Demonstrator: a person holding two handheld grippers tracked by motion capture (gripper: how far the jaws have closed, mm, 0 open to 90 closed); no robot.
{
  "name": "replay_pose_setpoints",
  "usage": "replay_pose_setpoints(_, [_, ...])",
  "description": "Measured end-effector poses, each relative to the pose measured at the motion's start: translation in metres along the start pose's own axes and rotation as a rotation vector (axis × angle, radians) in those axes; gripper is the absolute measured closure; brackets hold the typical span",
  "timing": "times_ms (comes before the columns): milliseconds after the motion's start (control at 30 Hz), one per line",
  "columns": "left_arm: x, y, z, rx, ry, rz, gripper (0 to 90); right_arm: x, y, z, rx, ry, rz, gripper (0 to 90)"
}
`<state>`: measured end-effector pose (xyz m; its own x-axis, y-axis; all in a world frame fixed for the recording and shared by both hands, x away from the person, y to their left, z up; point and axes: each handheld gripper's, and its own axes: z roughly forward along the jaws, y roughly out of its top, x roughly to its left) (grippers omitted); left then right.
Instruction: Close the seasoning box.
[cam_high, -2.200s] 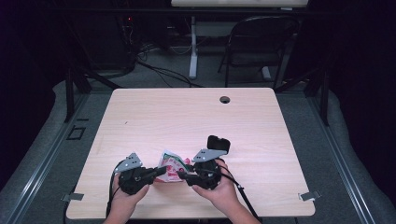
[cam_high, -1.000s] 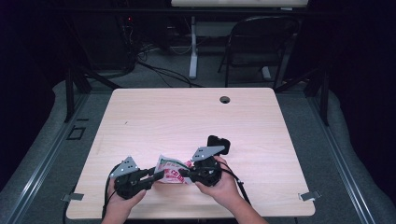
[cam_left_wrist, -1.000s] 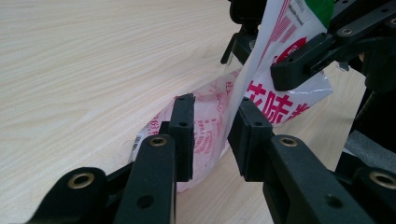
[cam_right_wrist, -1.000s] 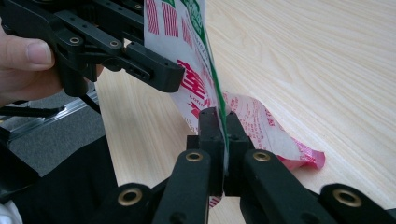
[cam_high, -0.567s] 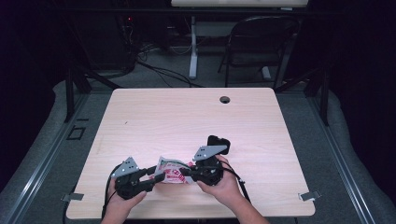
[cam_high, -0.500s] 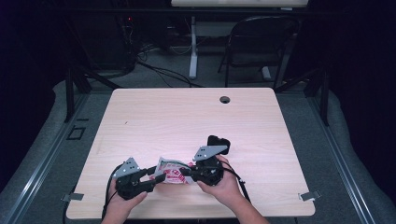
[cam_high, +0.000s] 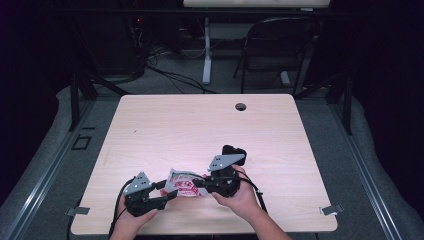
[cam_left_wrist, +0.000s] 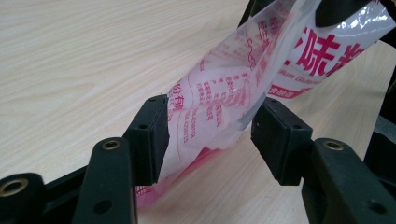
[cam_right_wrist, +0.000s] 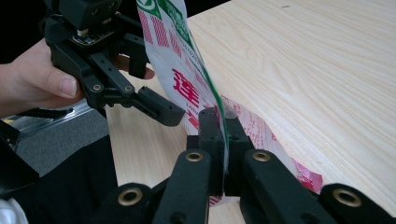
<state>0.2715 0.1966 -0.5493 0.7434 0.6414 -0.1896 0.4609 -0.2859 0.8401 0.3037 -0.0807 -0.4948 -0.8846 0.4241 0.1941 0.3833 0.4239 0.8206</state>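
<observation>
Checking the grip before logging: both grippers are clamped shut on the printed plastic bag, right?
Not both. The right gripper is shut on the printed plastic bag, but the left gripper has just been opening; its fingers stand apart around the bag, as the left gripper view shows.

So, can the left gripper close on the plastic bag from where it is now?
Probably yes: the left gripper has just been opening, and the plastic bag hangs between its jaws, nothing blocking. The right gripper clamps the bag.

Your bag (cam_left_wrist: 243, 79) is clear plastic printed with pink-red lettering and stripes; a green edge runs along it in the right gripper view, perhaps part of a logo; both grippers (cam_high: 172, 195) (cam_high: 200, 183) are black with brass-coloured screws and grey top plates; the table (cam_high: 200, 125) is pale wood grain
</observation>
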Motion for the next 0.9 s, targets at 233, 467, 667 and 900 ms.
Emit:
replay_pose_setpoints(233, [0.002, -0.005, 0.001, 0.012, -0.003, 0.018, 39.6, 0.0, 0.002, 0.0, -0.002, 0.009, -0.005, 90.0])
replay_pose_setpoints(467, [0.002, -0.006, 0.003, 0.013, -0.043, 0.031, 37.1, 0.001, 0.003, -0.003, -0.003, 0.029, -0.007, 90.0])
replay_pose_setpoints(667, [0.0, -0.007, 0.01, 0.034, -0.051, 0.048, 34.8, 0.001, 0.004, -0.006, -0.011, 0.052, 0.001, 90.0])
replay_pose_setpoints(900, [0.001, -0.008, 0.014, 0.053, -0.064, 0.06, 32.3, 0.003, 0.005, -0.01, -0.019, 0.071, 0.003, 90.0])
